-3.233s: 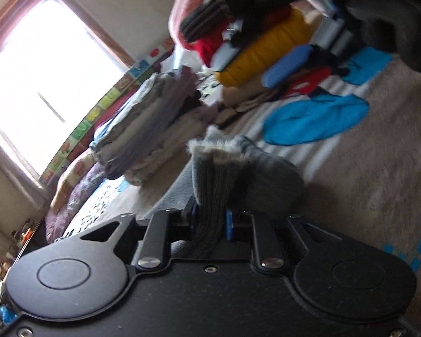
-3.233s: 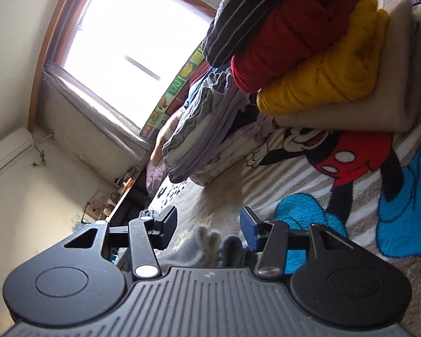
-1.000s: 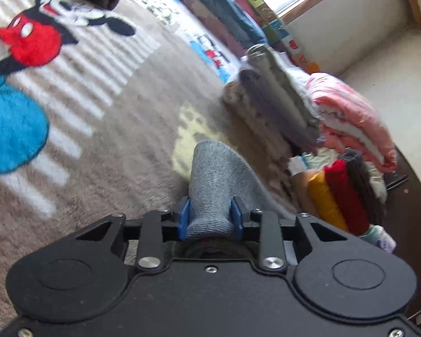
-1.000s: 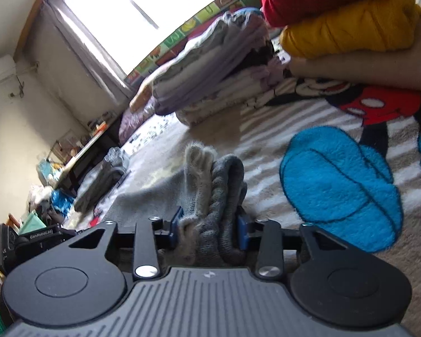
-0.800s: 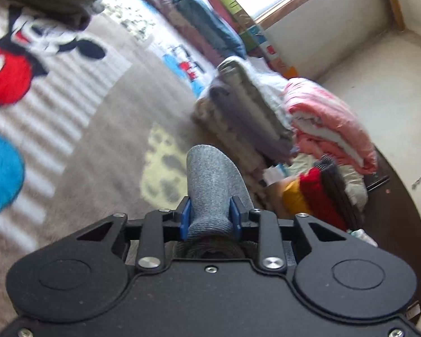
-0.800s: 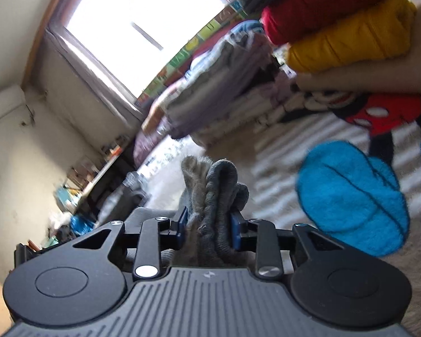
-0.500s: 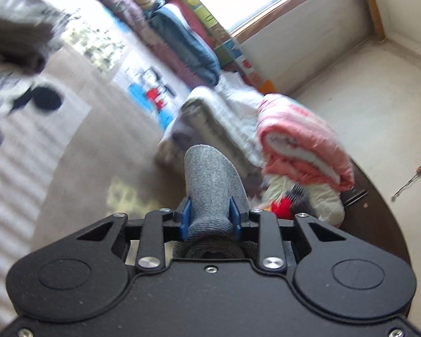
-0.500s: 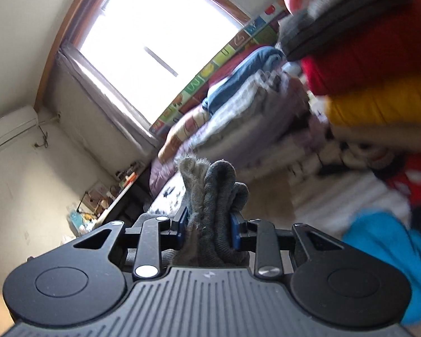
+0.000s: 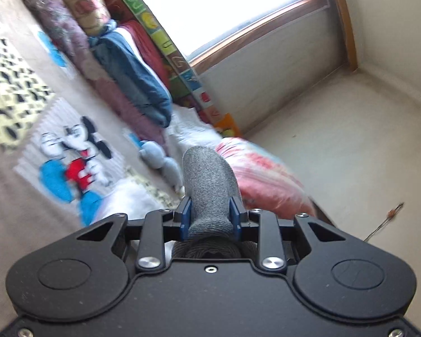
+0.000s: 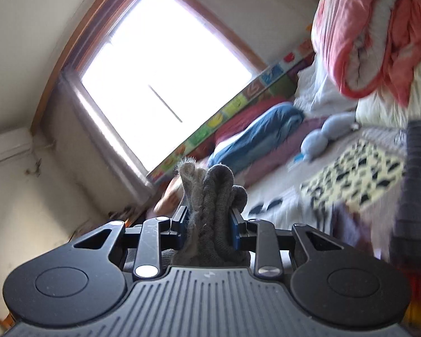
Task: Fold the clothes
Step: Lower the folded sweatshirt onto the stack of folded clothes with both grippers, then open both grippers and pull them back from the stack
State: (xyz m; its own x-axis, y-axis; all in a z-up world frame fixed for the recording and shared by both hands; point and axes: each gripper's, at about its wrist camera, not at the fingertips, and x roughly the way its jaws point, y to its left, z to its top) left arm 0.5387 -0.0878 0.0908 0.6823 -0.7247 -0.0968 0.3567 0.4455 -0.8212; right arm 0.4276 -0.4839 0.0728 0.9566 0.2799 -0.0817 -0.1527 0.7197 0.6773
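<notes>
Bright window [image 10: 160, 84] behind; grey knit garment [image 9: 209, 188] spans both tools: left gripper [image 9: 210, 219] clamped on smooth end, right gripper [image 10: 209, 224] clamped on bunched ribbed end, above the Mickey blanket [image 9: 28, 151].

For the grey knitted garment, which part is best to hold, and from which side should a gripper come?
Hold the grey knitted garment at its bunched, folded edges, coming end-on so all layers sit between the pads. The right gripper clamps the ribbed folds this way; the left gripper pinches the smooth rounded end, likely the same piece.
</notes>
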